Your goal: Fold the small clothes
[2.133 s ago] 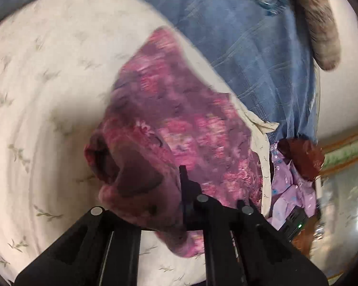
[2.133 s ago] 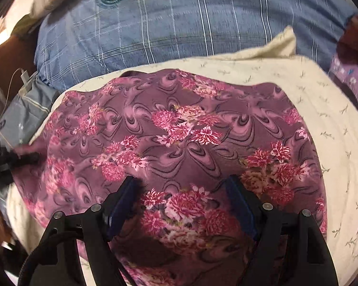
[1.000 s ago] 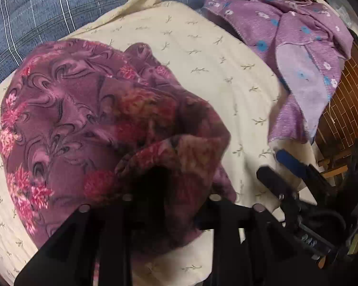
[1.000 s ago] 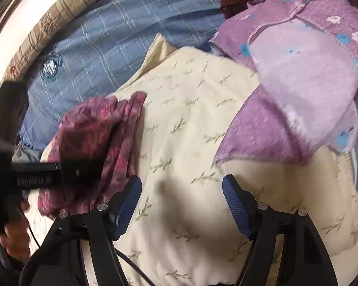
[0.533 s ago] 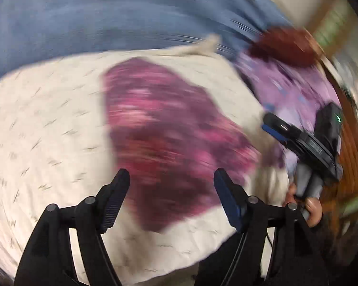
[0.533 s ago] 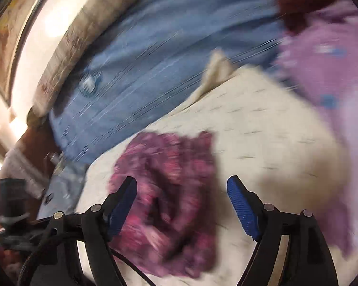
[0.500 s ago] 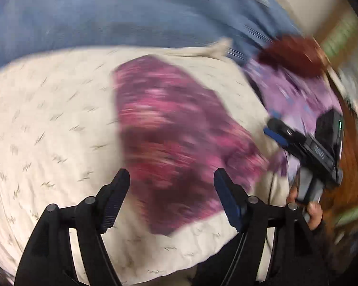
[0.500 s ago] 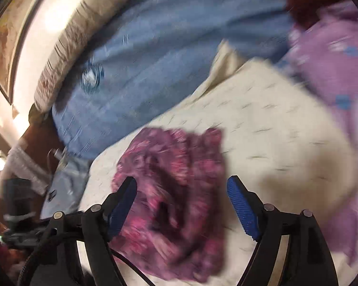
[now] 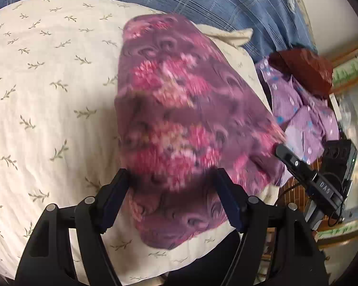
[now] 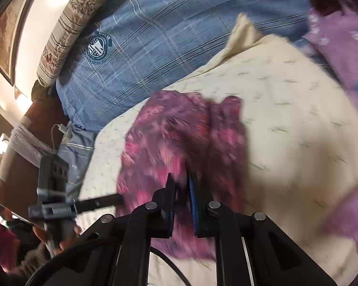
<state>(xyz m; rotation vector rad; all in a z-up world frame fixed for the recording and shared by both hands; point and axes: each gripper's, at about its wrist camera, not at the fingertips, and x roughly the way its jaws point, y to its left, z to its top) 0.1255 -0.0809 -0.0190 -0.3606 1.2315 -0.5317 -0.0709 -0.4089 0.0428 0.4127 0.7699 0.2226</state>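
Honestly, the right gripper (image 10: 182,186) is closing narrow on a thin edge of the floral garment (image 9: 179,109) lying on the cream pillow (image 9: 47,83) while the left gripper (image 9: 171,202) is hanging wide and empty over it, so that pinch is probably slipping.

Two seconds back the purple floral garment (image 9: 179,119) was spread wide under the right tongs (image 10: 182,186) and bunched in the left tongs (image 9: 171,197); now it lies folded into a narrower strip on the cream pillow (image 9: 47,95). The left tongs have let go and stand wide over its near end, no longer pinching cloth. The right tongs, wide apart half a second ago, are closing, their pads nearly together at the garment's edge, with cloth seemingly between them
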